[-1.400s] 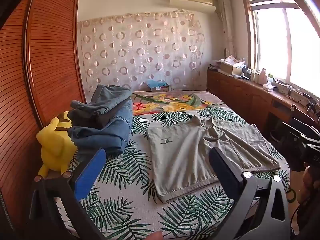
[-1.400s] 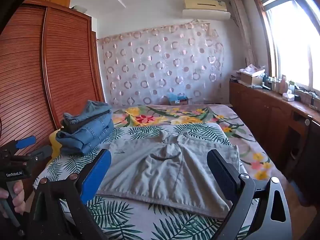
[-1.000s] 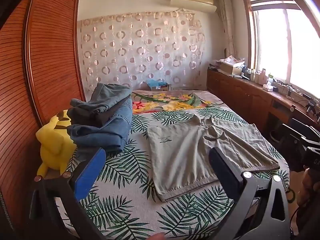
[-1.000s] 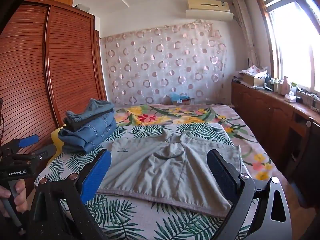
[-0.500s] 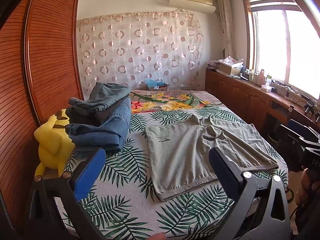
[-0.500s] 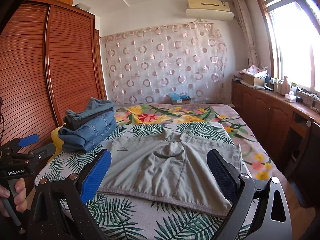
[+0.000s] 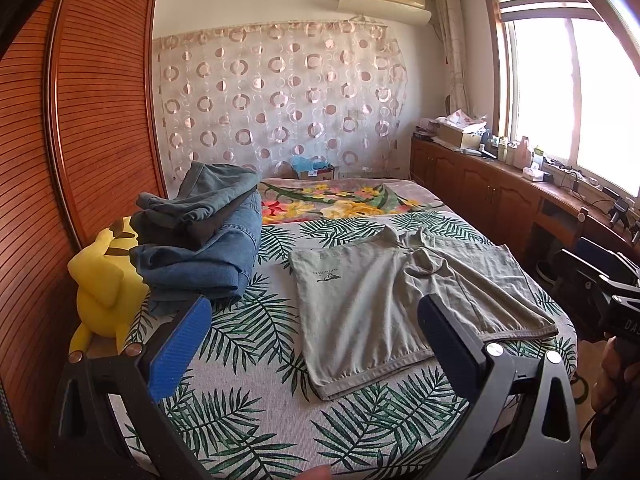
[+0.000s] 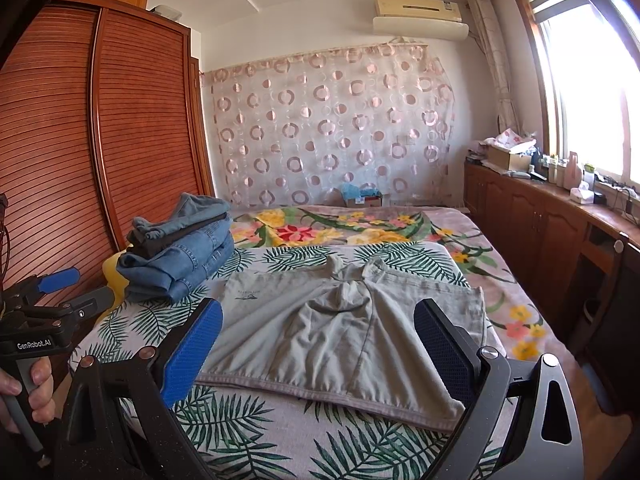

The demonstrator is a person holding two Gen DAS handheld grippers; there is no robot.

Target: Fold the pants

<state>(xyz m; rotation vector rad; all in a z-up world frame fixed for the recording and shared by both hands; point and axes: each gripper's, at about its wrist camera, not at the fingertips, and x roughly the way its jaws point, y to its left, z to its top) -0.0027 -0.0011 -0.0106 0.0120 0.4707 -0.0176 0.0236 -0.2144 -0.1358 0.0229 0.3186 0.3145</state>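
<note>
Pants [image 8: 344, 332]: grey-green shorts, spread flat on bed [image 8: 256, 432], waistband edge nearest, ahead of both grippers. Judged light, soft, limp; thin cloth likely to sag and crease. Best hold: waistband corners. Left gripper [image 7: 316, 344] and right gripper [image 8: 320, 344]: jaws wide apart, empty, short of cloth. Folded jeans stack [image 7: 200, 240] ahead-left.

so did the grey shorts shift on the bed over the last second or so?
No. In both wrist views the grey shorts keep the same spot against the leaf-print bedspread and the folded jeans stack; only slight camera drift. Both grippers hover open, clear of them.
</note>
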